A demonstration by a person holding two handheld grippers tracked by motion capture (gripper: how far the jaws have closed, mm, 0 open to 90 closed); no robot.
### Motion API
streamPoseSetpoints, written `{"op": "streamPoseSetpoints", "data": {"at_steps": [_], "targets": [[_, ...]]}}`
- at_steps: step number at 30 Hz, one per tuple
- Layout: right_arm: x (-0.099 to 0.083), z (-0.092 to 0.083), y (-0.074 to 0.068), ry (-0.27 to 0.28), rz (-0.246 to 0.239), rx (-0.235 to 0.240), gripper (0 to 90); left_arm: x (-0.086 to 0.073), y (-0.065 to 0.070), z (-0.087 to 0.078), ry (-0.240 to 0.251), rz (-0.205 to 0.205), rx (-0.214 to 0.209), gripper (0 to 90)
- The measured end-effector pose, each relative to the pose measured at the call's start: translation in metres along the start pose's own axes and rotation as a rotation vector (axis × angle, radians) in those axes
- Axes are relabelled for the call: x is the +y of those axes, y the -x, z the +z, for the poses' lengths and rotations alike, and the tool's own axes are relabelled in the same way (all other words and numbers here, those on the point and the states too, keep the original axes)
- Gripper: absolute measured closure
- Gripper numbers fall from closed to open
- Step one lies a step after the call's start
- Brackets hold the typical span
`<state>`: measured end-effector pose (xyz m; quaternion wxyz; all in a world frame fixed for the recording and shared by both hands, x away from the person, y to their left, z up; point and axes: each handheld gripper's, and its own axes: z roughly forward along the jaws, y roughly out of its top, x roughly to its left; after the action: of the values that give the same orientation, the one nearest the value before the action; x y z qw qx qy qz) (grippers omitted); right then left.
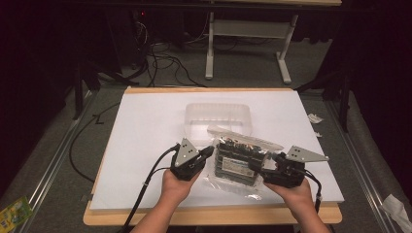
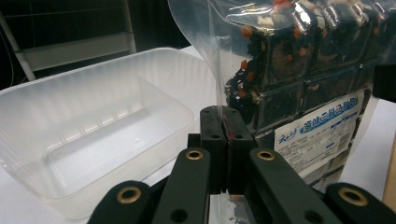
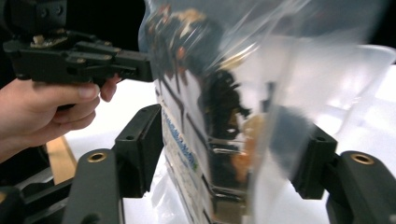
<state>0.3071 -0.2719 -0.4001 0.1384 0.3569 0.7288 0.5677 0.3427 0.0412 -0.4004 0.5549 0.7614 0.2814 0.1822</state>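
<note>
A clear plastic bag [image 1: 238,158] with a dark tray pack of snacks inside it, white label on the front, is held up over the white board. My left gripper [image 1: 210,151] is shut on the bag's left film edge [image 2: 219,70], with the two jaws pressed together on it [image 2: 227,121]. My right gripper [image 1: 257,164] is at the bag's right side. In the right gripper view its jaws [image 3: 229,135] stand apart on either side of the bag and pack [image 3: 210,116], and no firm pinch shows. The left gripper [image 3: 140,65] and its hand appear beyond.
An empty translucent plastic container [image 1: 194,114] sits on the white board [image 1: 145,126] just behind the bag, close to the left gripper [image 2: 93,121]. The board rests on a wooden table. Cables and a table frame lie on the dark floor beyond.
</note>
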Motion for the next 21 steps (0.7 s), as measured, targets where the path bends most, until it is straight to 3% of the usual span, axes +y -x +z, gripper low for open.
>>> {"op": "streamPoseSetpoints", "data": {"at_steps": [2,9,12,13,18,21], "targets": [[0.0,0.001,0.0,-0.006,-0.003,0.002,40.0,0.0,0.0,0.0,0.0,-0.001,0.0,89.4],[-0.001,0.004,-0.002,-0.03,-0.039,0.029,63.3,0.0,0.001,-0.001,-0.004,0.003,0.009,88.5],[-0.001,0.003,-0.001,-0.037,-0.05,0.076,70.8,0.0,-0.001,-0.001,-0.016,-0.004,0.03,87.9],[-0.001,0.002,-0.002,-0.034,-0.055,0.092,74.4,-0.001,-0.002,0.0,-0.021,-0.015,0.034,85.1],[-0.001,0.001,-0.002,-0.043,-0.05,0.085,74.9,-0.004,-0.011,-0.005,-0.036,-0.057,0.048,67.8],[-0.001,0.001,-0.002,-0.044,-0.047,0.087,75.0,-0.01,-0.018,-0.01,-0.072,-0.071,0.052,57.1]]}}
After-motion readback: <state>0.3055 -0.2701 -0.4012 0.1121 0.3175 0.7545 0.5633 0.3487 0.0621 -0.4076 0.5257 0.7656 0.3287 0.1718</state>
